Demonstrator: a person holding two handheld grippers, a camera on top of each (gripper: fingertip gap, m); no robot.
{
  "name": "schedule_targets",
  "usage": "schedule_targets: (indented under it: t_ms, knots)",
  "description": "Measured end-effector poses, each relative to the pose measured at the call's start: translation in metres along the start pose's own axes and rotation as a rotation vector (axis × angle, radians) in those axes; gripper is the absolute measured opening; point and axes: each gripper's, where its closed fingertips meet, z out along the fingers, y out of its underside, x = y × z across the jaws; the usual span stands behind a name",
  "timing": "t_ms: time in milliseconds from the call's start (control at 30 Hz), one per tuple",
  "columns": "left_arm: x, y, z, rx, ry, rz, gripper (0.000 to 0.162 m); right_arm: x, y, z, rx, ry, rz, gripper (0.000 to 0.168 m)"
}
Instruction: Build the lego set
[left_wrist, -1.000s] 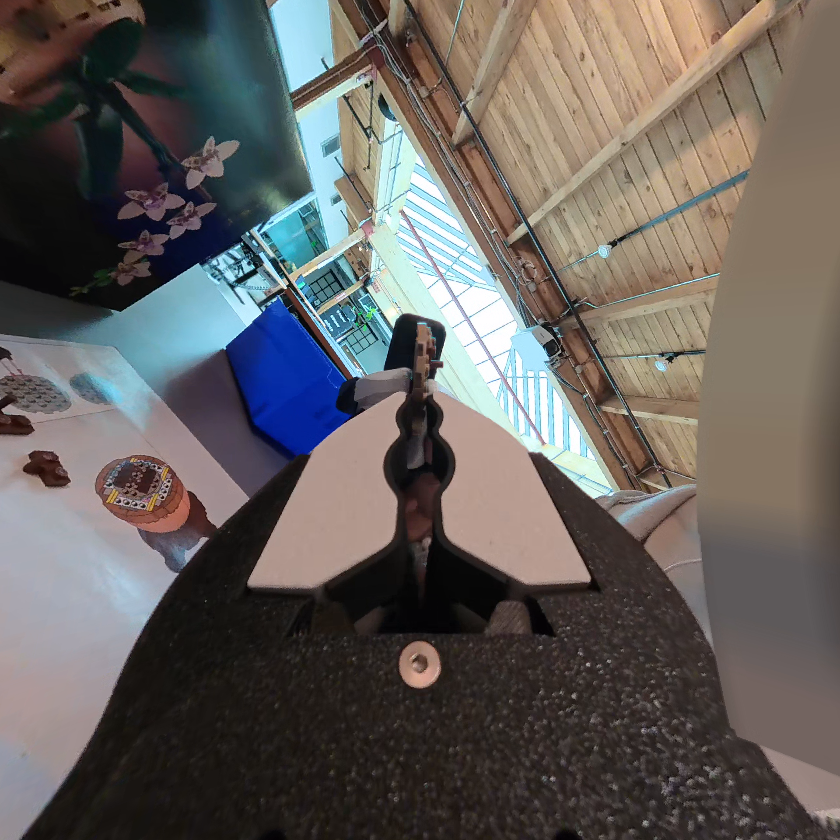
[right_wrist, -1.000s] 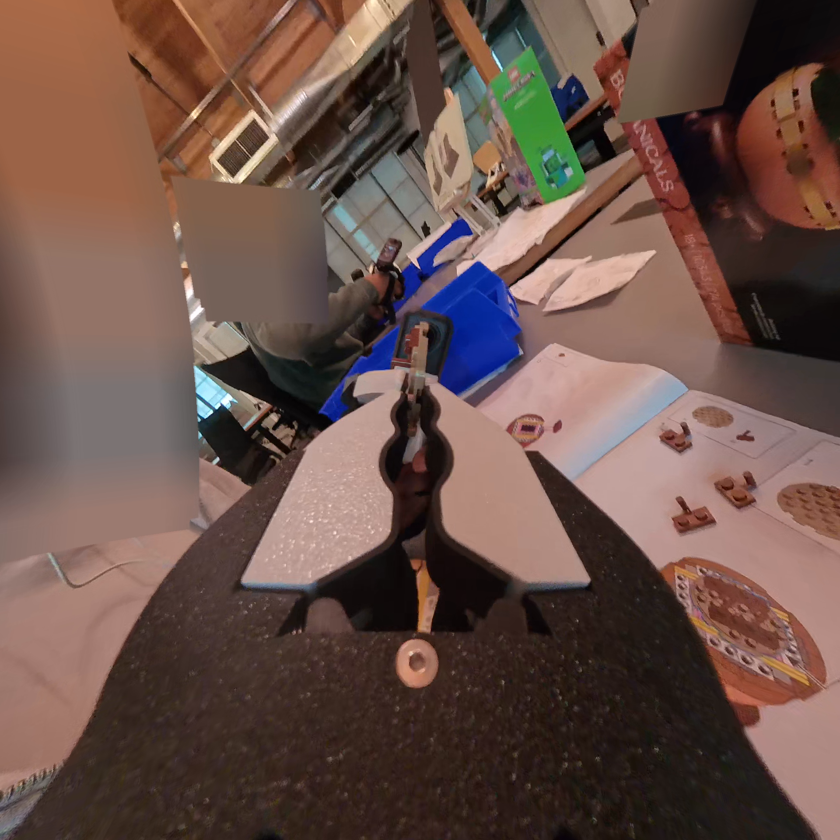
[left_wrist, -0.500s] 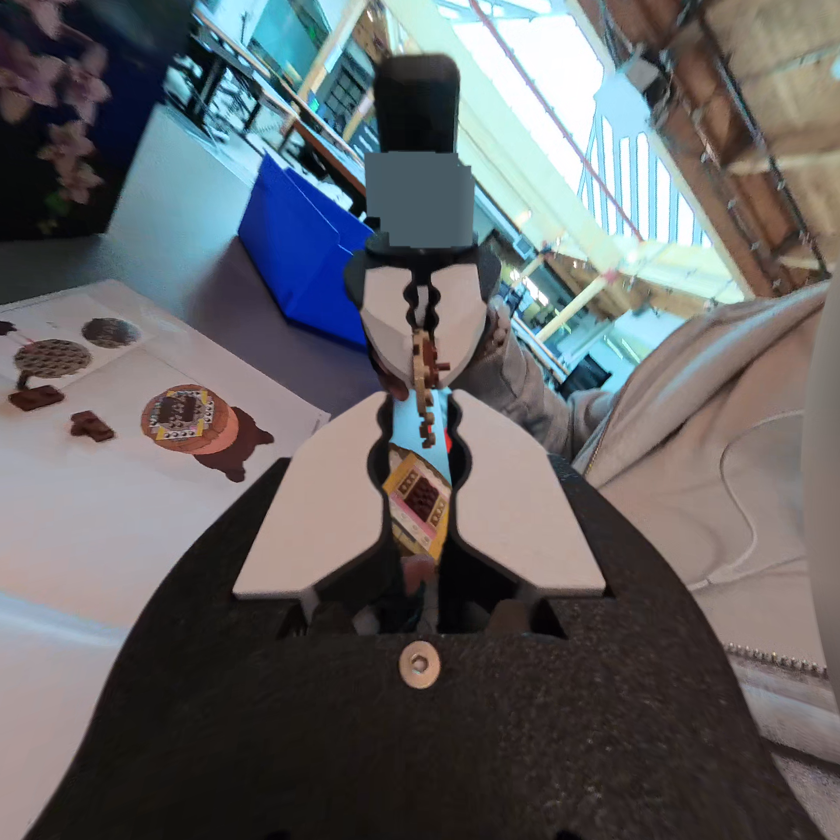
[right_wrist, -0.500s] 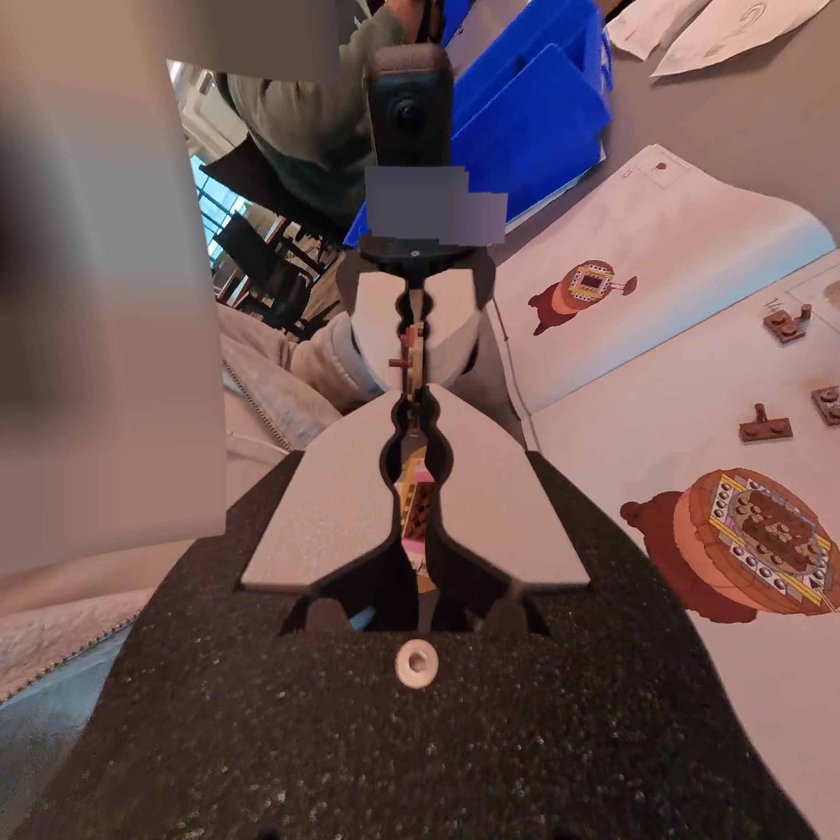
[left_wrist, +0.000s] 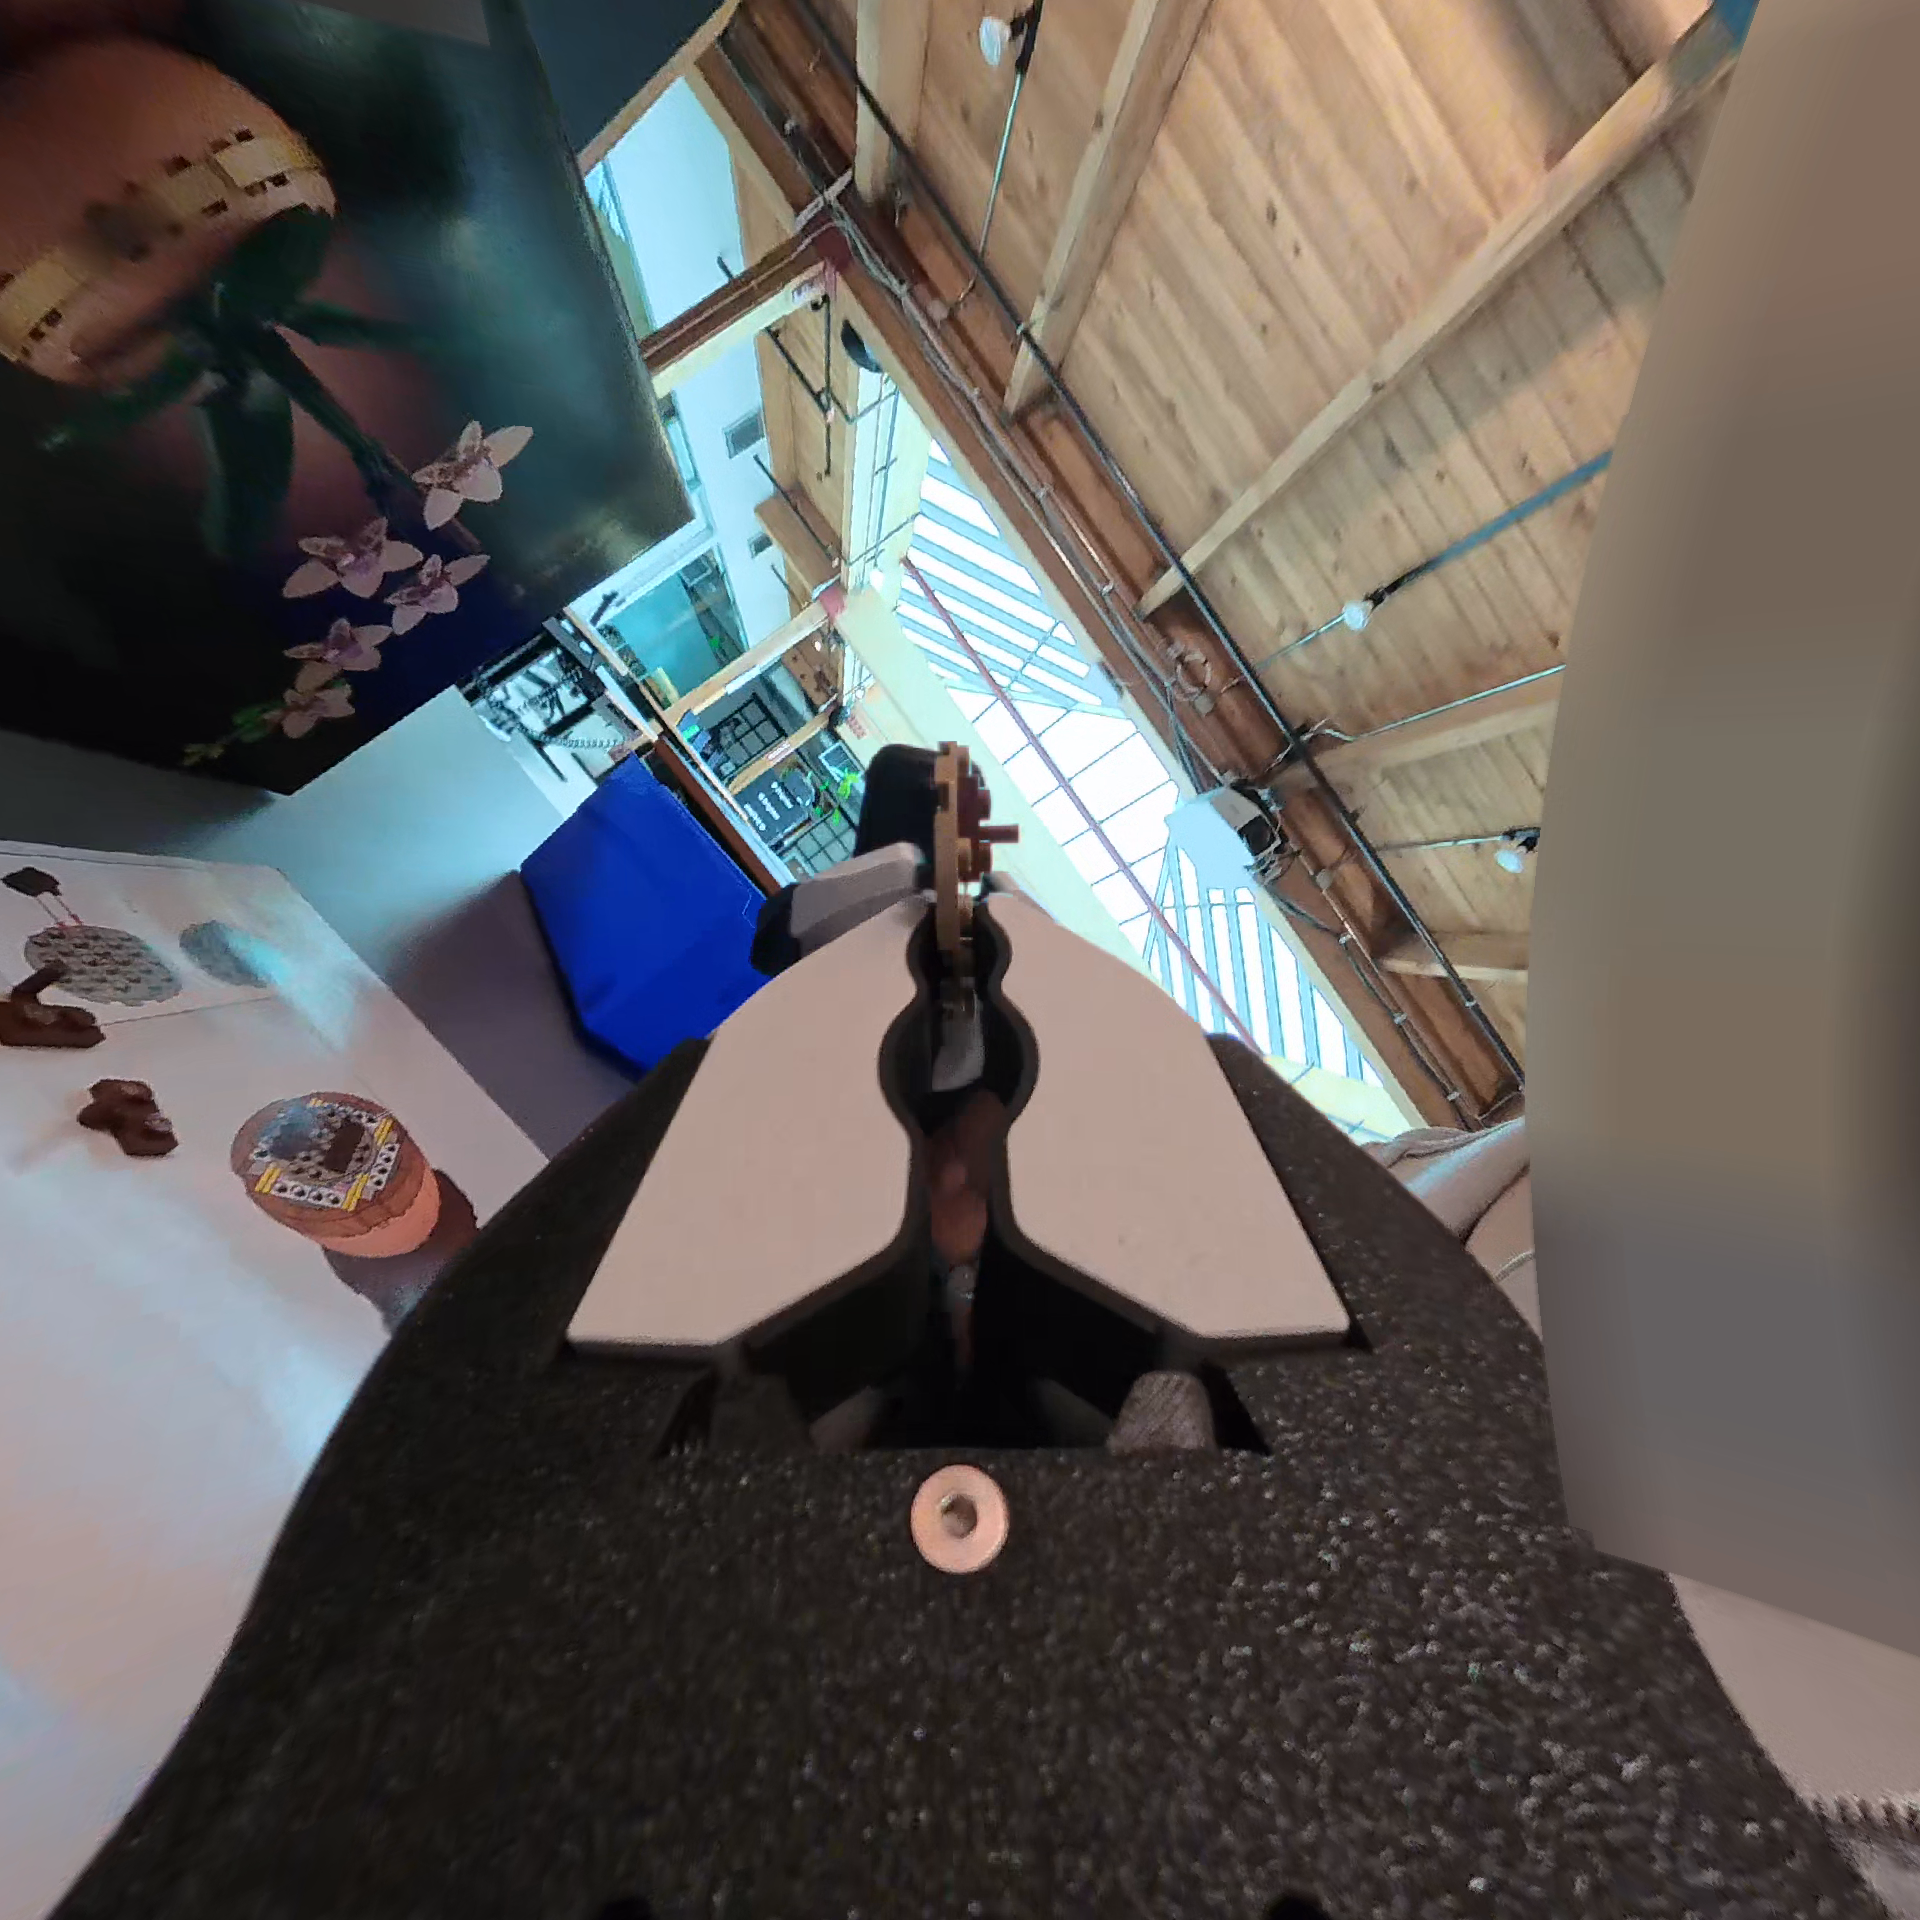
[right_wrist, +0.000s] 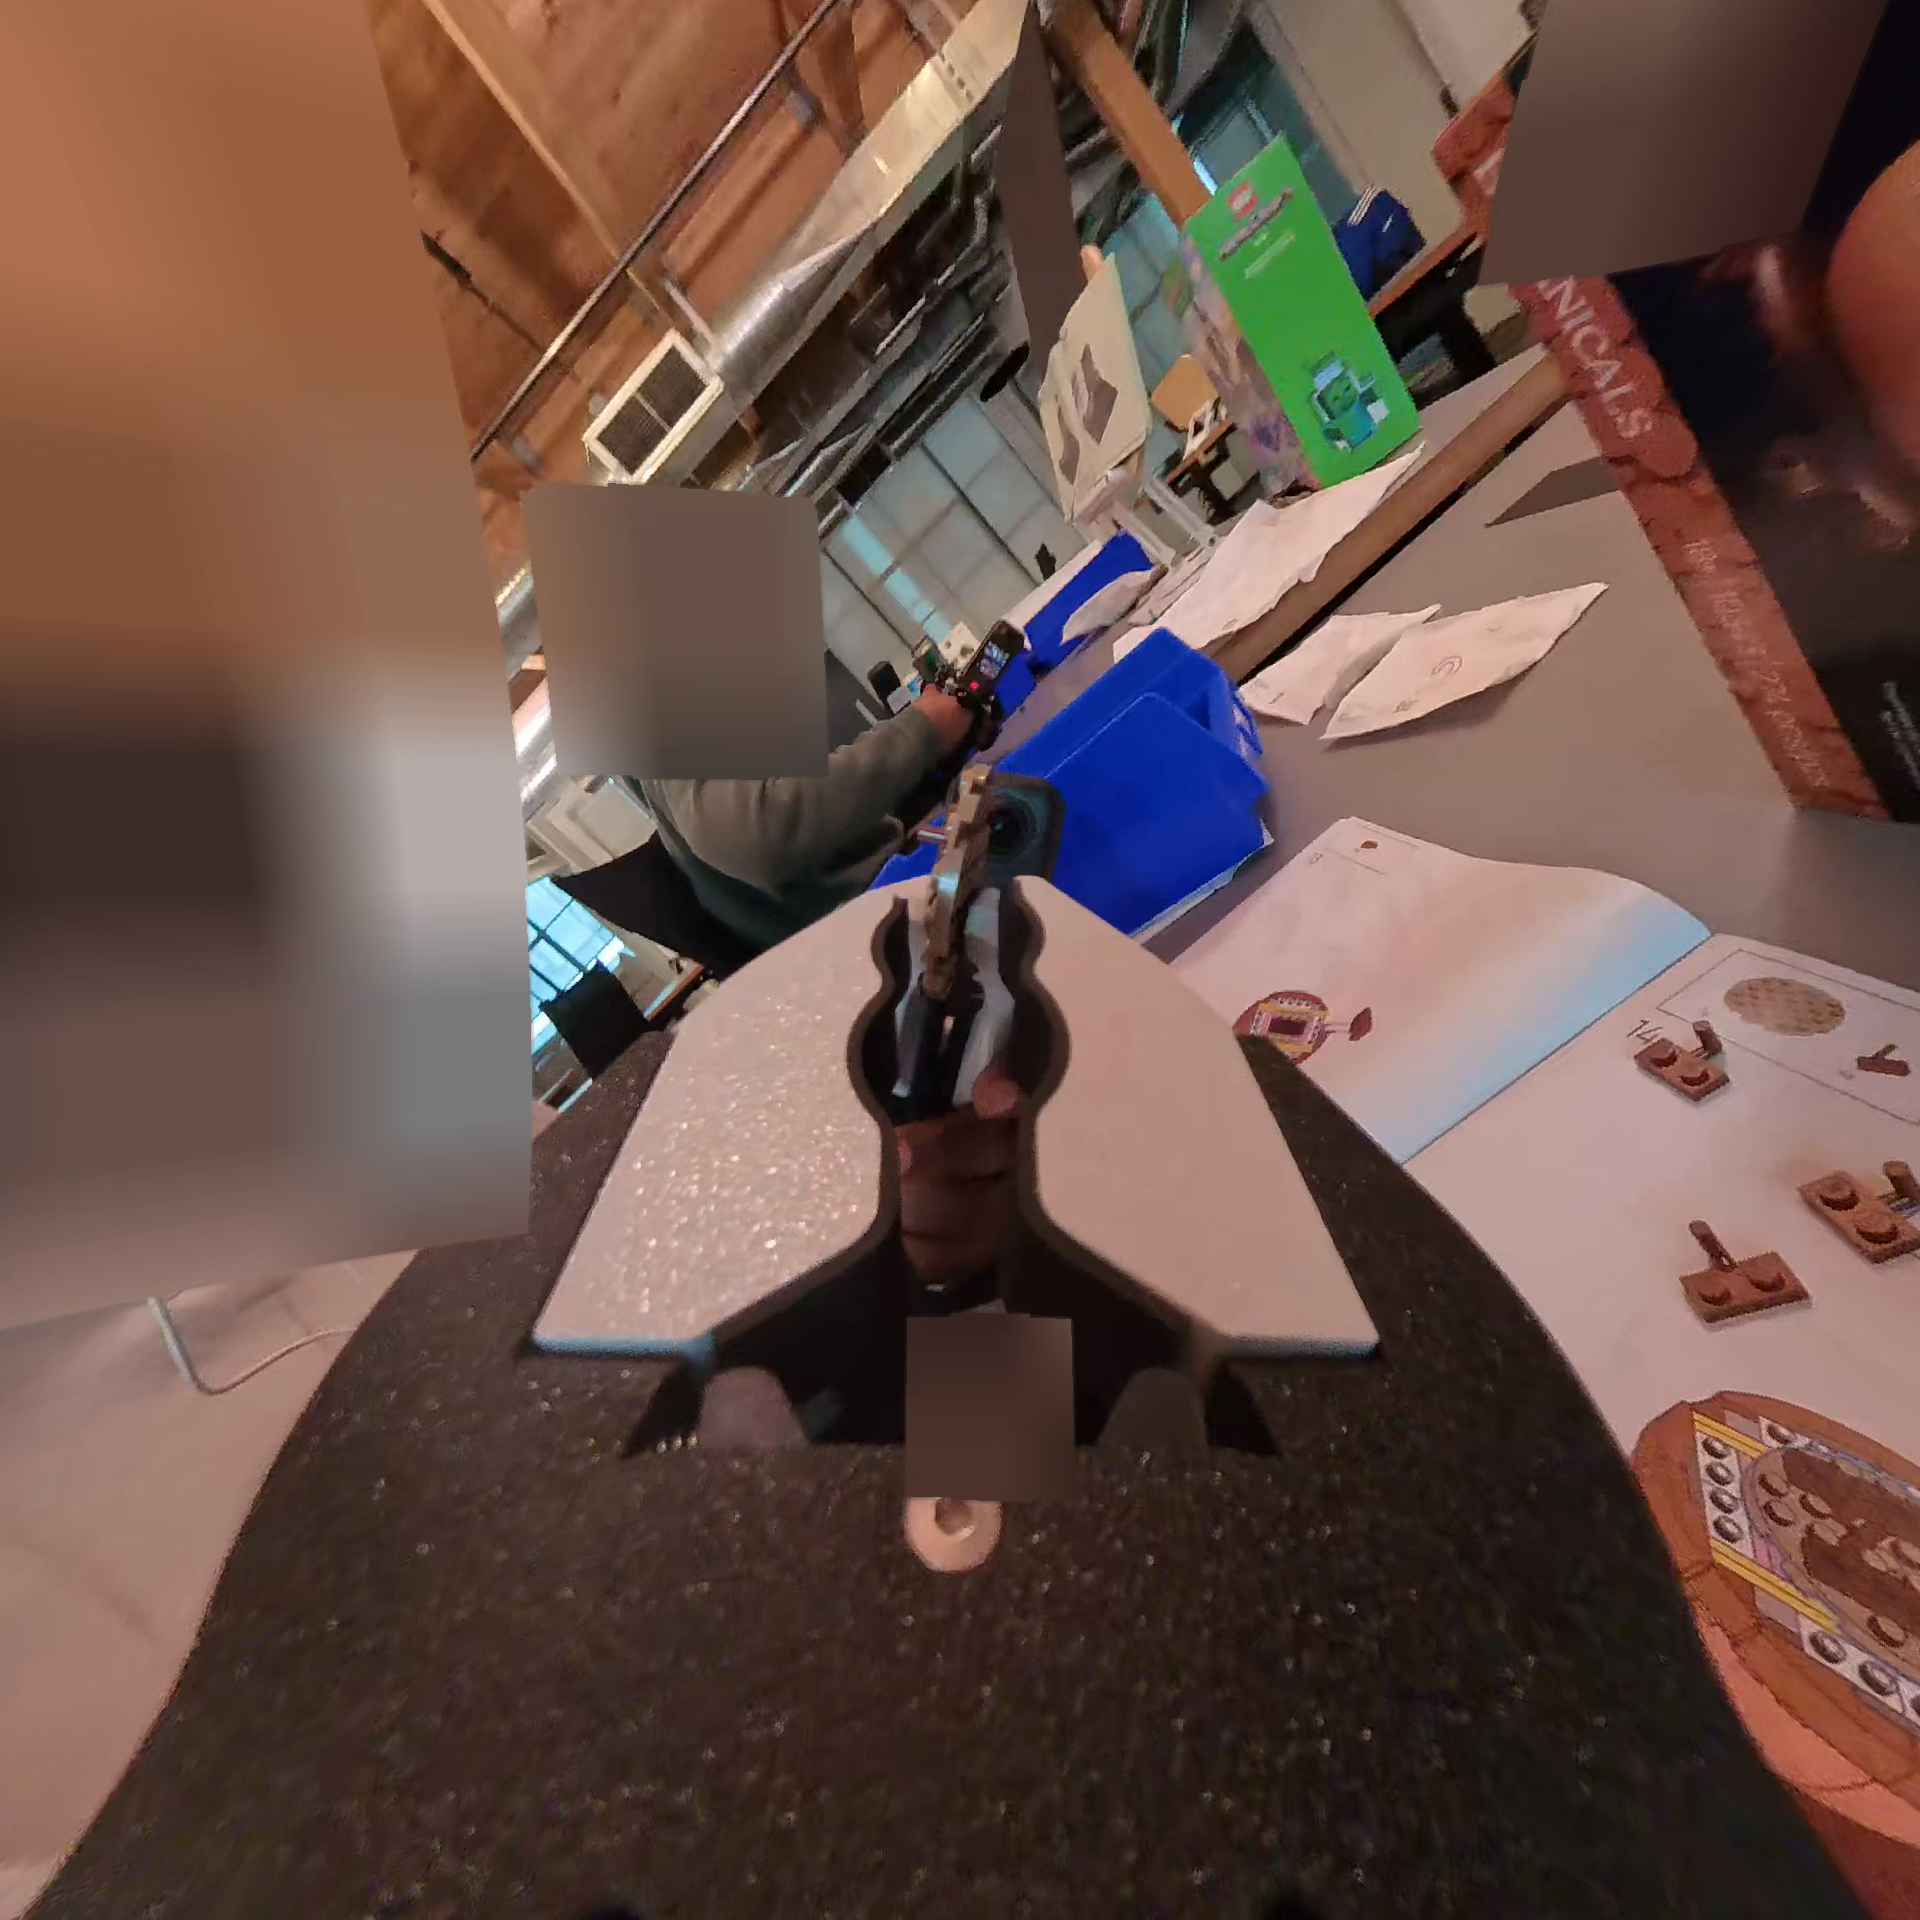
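Note:
A tan round lego plate (left_wrist: 948, 831) with small brown pieces on one face stands edge-on, held up in the air. My left gripper (left_wrist: 956, 920) is shut on its near edge. The right gripper's grey finger (left_wrist: 852, 883) shows just behind the plate. In the right wrist view the same plate (right_wrist: 961, 857) sticks out of my right gripper (right_wrist: 961, 904), which is shut on it. The left gripper's camera (right_wrist: 1023, 831) sits right behind it. The two grippers meet nose to nose on the plate.
An open instruction booklet (left_wrist: 156, 1351) (right_wrist: 1507, 1195) lies on the grey table with small brown lego pieces (left_wrist: 125, 1117) (right_wrist: 1745, 1288) on it. The set's dark box (left_wrist: 260, 364) (right_wrist: 1818, 520) stands behind. Blue bins (right_wrist: 1132, 800), paper bags and a seated person (right_wrist: 790, 821) are farther off. Only a small space, under 4 cm, lies between the two pairs of fingers.
Half a second ago both views tilted down and the grippers stood a little apart with the plate between them. Now they are raised and close together again, as a second ago.

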Motion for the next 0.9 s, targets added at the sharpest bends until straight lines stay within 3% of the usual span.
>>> schedule_targets:
  t_ms: [233, 333, 400, 533, 633, 767, 900]
  knots:
    - [-0.004, 0.008, 0.005, 0.002, -0.014, -0.015, 0.004, 0.003, 0.004, -0.002, -0.019, 0.038, -0.065, 0.004]
    - [-0.002, 0.012, 0.003, -0.051, 0.006, -0.034, 0.017, 0.005, 0.003, -0.008, -0.116, 0.051, -0.085, 0.004]
    - [0.000, 0.014, -0.002, -0.102, 0.019, -0.030, 0.026, 0.006, 0.010, -0.014, -0.267, 0.044, -0.056, 0.004]
    - [-0.002, 0.018, -0.013, -0.250, -0.035, 0.111, 0.029, 0.008, 0.028, -0.026, -0.630, 0.044, -0.056, 0.004]
    - [-0.001, 0.029, -0.013, -0.388, -0.043, 0.196, 0.027, 0.001, 0.032, -0.023, -0.754, -0.004, -0.053, 0.004]
    - [0.001, 0.039, -0.010, -0.421, -0.016, 0.240, 0.012, -0.005, 0.028, -0.015, -0.767, -0.043, -0.079, 0.004]
    - [0.005, 0.025, -0.011, -0.291, 0.024, 0.139, 0.012, -0.010, 0.008, -0.005, -0.523, -0.085, -0.064, 0.016]
